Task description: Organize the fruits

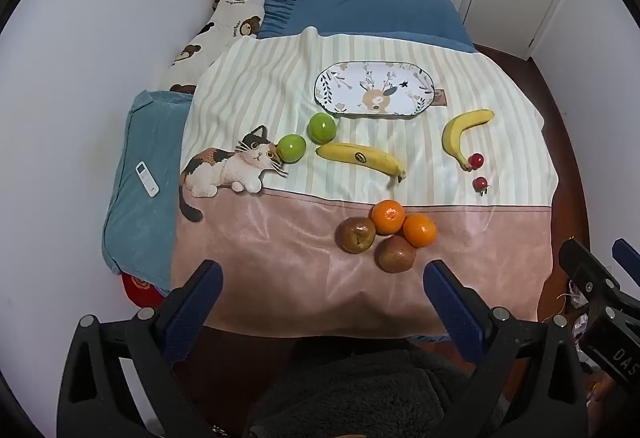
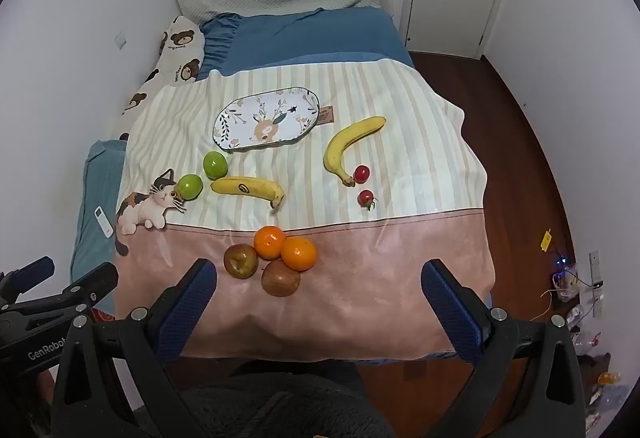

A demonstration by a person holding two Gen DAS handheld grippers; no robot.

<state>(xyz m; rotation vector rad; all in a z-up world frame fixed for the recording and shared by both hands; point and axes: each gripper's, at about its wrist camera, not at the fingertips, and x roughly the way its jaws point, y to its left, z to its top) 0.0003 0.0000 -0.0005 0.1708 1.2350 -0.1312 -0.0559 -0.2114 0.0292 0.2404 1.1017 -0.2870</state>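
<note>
Fruit scattered on the blanket [image 1: 280, 238], both tongs spread wide and empty.
From the oval plate [image 2: 240, 110]: 2 green apples [image 2: 215, 164] at 8 o'clock, bananas [image 2: 248, 188] at 6 and 4, oranges [image 2: 298, 253] and brown apples [image 2: 240, 260] at 6; left gripper [image 1: 322, 274], right gripper [image 2: 319, 274].

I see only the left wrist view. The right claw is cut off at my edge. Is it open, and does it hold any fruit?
Observer: The right claw is wide open, and nothing is between its jaws.
Operator: What lies on the floor to the right of the bed?
Observer: A small yellow tag lies on the brown wooden floor, and a small blue light glows just beyond it.
</note>
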